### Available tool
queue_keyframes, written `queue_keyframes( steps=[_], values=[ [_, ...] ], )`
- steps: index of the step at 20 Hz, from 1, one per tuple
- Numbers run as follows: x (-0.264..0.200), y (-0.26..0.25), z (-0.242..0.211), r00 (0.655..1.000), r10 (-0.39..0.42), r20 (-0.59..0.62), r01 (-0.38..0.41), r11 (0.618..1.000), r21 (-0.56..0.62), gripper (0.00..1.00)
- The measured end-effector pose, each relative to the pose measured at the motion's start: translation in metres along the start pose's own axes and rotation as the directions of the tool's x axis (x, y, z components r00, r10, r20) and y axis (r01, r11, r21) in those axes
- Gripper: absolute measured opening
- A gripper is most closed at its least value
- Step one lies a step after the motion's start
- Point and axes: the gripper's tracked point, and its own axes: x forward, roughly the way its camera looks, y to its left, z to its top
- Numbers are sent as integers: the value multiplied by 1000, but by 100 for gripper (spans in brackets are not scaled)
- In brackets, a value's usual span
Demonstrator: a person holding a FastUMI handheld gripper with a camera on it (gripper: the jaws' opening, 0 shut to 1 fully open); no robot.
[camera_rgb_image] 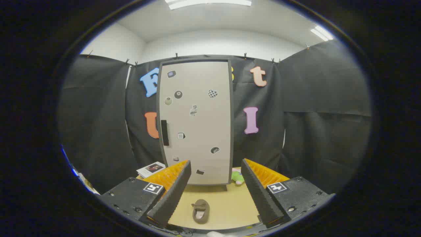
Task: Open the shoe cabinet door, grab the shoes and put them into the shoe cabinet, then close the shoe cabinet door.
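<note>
1. Your gripper [215, 164] is spread wide with nothing between its fingers; both fingers hang above the table [236, 204].
2. The shoe [200, 211] lies flat on the table between the two fingers, low and close to you, toe pointing toward the cabinet. It is a brown, soft-looking slipper with a small bow across the top and a paler lining at the opening.
3. The shoe cabinet [197, 125] stands upright beyond the fingers at the far side of the table, against the black cloth wall.
4. Its door is shut: a pale grey panel in a dark frame, dotted with small stickers, with a dark vertical handle [164, 132] along its left edge.
5. A green and pink soft toy [237, 176] rests beside the cabinet's right foot, and a booklet [151, 169] lies to its left.
</note>
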Motion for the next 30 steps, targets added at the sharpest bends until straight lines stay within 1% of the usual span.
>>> queue_keyframes(
  steps=[2,11,14,20,25,30],
  values=[
    [-1,-1,1,1000,-15,-1,15,1000,0,99],
    [-2,11,-4,1000,-11,-17,10,1000,-19,99],
    [-1,13,-8,999,-26,-26,25,999,-19,100],
    [14,28,-15,999,-41,-27,40,999,-8,100],
    [51,72,-24,999,4,-39,-4,1000,-3,100],
    [106,133,-15,995,91,-26,-91,996,7,99]
  ],
)
